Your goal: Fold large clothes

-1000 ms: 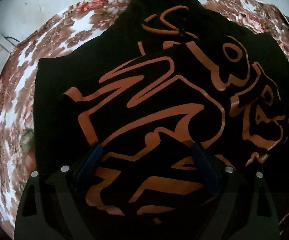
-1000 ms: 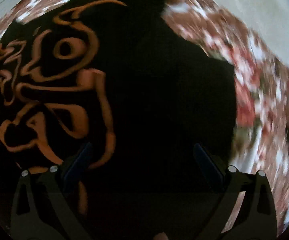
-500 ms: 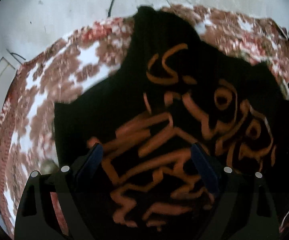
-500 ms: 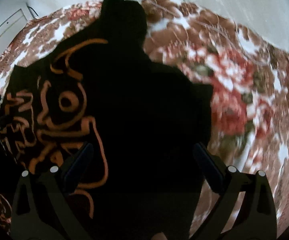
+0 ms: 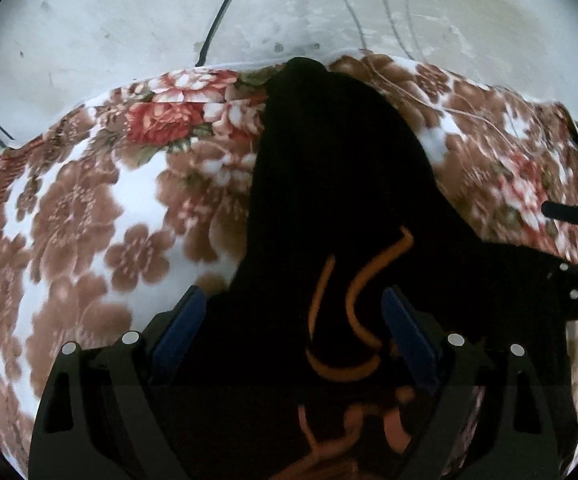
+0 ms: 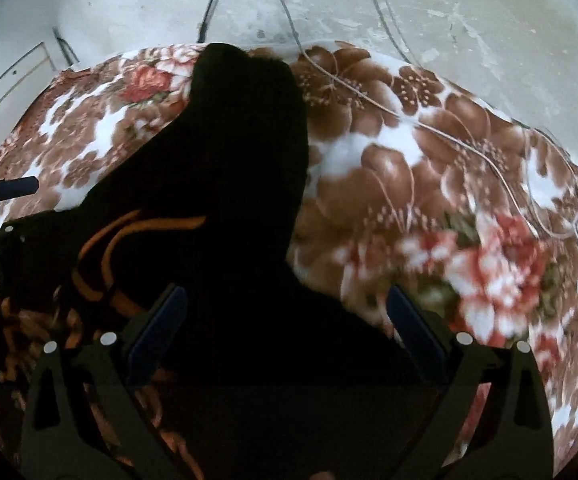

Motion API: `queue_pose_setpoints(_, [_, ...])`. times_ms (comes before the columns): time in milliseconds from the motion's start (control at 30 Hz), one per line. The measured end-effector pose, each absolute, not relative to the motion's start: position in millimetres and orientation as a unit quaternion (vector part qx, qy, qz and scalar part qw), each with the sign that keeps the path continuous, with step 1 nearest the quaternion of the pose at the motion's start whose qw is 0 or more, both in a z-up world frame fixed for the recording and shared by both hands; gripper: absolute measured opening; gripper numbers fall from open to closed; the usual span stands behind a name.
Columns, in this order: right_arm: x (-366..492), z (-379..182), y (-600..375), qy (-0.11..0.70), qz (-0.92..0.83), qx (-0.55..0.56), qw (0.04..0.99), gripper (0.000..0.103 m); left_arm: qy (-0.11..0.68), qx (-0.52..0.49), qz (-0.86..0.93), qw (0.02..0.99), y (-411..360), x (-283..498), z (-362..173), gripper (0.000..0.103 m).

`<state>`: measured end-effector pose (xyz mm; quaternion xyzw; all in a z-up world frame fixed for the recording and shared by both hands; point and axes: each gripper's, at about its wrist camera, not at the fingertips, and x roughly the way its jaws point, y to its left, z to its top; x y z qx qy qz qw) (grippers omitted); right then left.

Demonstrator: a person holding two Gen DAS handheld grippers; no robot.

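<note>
Stretching lengthwise ahead of both grippers, the black garment (image 5: 341,184) is laid on the floral blanket (image 5: 89,208).
Left gripper (image 5: 293,332) and right gripper (image 6: 285,324) are held wide apart, nothing clamped; the narrow end is pointed forward.

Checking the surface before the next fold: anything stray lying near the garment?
Yes: a thin pale cord snakes loose across the floral blanket, right of the black garment, looping near the blanket's right edge.

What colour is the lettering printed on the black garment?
Orange, on the black fabric garment; the orange printed lettering shows best in the left wrist view.
</note>
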<state>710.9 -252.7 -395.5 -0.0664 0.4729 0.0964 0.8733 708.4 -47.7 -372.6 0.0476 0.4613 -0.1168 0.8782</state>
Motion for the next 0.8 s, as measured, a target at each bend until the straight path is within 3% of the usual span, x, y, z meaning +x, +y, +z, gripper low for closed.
queue_pose_setpoints(333, [817, -421, -243, 0.459, 0.075, -0.077, 0.882, 0.098, 0.452, 0.092, -0.121, 0.879, -62, 808, -402, 0.088])
queue_pose_setpoints(400, [837, -427, -238, 0.463, 0.072, -0.079, 0.880, 0.091, 0.447, 0.088, -0.122, 0.882, -61, 823, -402, 0.088])
queue_pose_setpoints(533, [871, -435, -225, 0.464, 0.067, -0.090, 0.879, 0.089, 0.468, 0.071, -0.129, 0.872, -66, 859, -408, 0.076])
queue_pose_setpoints(767, [904, -454, -231, 0.488, 0.066, -0.045, 0.869, 0.089, 0.498, 0.077, -0.136, 0.853, -85, 902, -437, 0.082])
queue_pose_setpoints(800, [905, -456, -230, 0.489, 0.071, -0.051, 0.868, 0.082, 0.503, 0.069, -0.144, 0.850, -85, 903, -439, 0.071])
